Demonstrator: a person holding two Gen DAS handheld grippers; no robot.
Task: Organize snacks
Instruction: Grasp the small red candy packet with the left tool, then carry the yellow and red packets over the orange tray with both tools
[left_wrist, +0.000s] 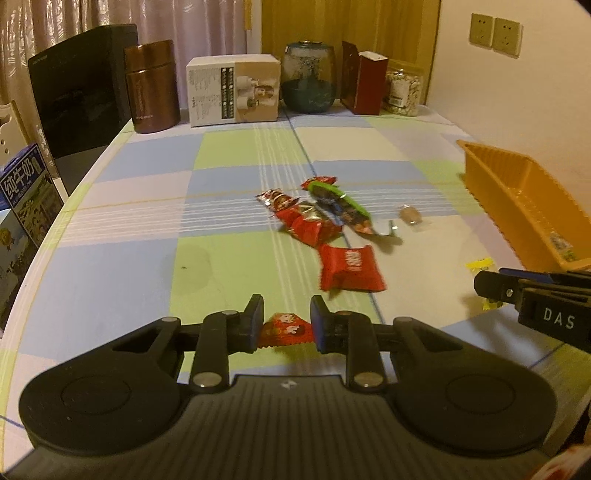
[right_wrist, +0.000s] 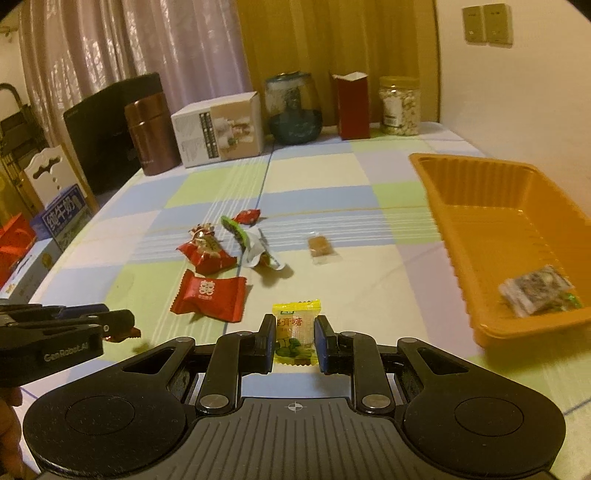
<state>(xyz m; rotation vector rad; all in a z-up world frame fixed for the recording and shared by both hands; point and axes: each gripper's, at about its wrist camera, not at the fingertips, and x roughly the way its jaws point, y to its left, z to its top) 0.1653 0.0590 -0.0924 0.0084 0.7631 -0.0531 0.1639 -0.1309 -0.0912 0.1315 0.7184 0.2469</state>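
The left gripper (left_wrist: 286, 325), a black two-finger tool with blue pads, is pinching a small red wrapped candy with a cartoon print (left_wrist: 285, 328) between its nearly closed jaws, above the near part of the checked blue, green and cream tablecloth (left_wrist: 129, 266). The right gripper (right_wrist: 295, 341) is clamping a yellow-and-green wrapped candy with red Chinese characters (right_wrist: 296, 332), its jaws drawn in tight on the wrapper's sides. White lettering reading "DAS" is showing on the right tool's side in the left wrist view, and "GenRobot.AI" is showing on the left tool in the right wrist view. An orange ribbed plastic tray (right_wrist: 480, 221) is sitting at the right of the table, with a clear-wrapped snack (right_wrist: 535, 290) lying in its near corner. In the middle of the cloth, a red pillow-pack sweet with a white double-happiness character (right_wrist: 212, 297) is lying nearest, with a loose heap of red and green-edged wrappers (right_wrist: 225, 242) beyond it and a small brown sweet in clear wrap (right_wrist: 320, 246) apart to the right. Along the far edge are standing a copper-brown metal canister (left_wrist: 151, 86), a white printed cardboard box (left_wrist: 232, 88), a dark glass jar (left_wrist: 309, 75), a red carton (left_wrist: 364, 81) and a clear jar of nuts (left_wrist: 402, 88). At the left, a blue milk carton (left_wrist: 26, 184) is reading "纯牛奶".
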